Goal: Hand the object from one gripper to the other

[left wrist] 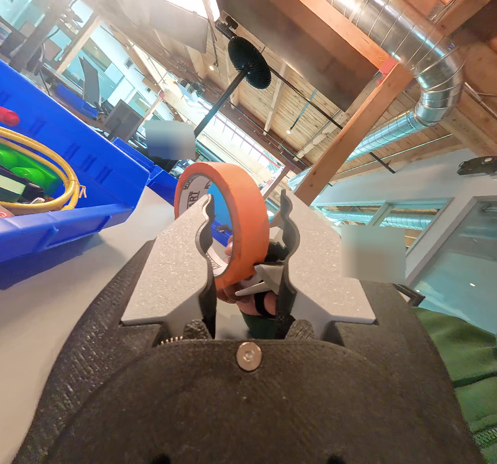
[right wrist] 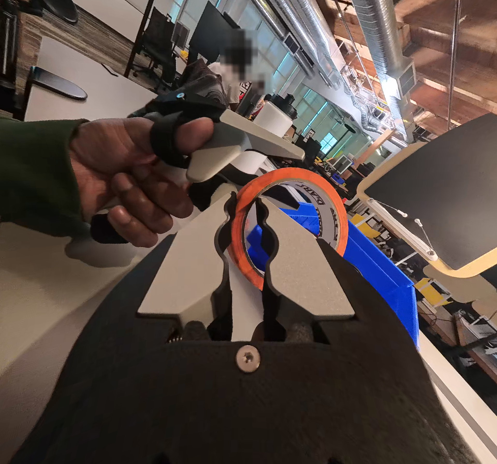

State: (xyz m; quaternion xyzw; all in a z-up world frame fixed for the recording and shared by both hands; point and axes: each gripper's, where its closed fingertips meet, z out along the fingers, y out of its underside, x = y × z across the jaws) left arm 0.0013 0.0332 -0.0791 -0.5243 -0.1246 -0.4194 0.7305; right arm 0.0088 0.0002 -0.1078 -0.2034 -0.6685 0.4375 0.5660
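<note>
Tape roll (right wrist: 333,209), orange, on a white core printed with black lettering. It is held on edge in the air above the surface, between the two hand-held grippers.

Right hand-held gripper (right wrist: 244,202): grey fingers narrowed onto the roll's band at its 9 o'clock side, one finger outside the ring and the other through the hole. It is clamped on the tape roll.

Left hand-held gripper (left wrist: 246,201): fingers spread wide. In the left wrist view the roll stands between them. The 9 o'clock finger overlaps the core, and the 3 o'clock finger stands clear of the orange band. Whether the near finger touches the core cannot be told. In the right wrist view this unit sits at 10 o'clock of the roll, gripped by a hand (right wrist: 121,168) with a black strap over one finger, in a dark green sleeve (right wrist: 32,168).

Surface (left wrist: 80,276): pale grey and plain, beneath both units.

Blue bin (left wrist: 88,152): plastic, on the surface at 9 o'clock in the left wrist view. It holds a yellow cable coil (left wrist: 70,179), a green item (left wrist: 27,172) and a red item (left wrist: 8,117). A second blue bin (right wrist: 376,268) lies at 3 o'clock of the roll in the right wrist view.

White bottle (right wrist: 271,121), black-capped, stands at 12 o'clock beyond the roll.
</note>
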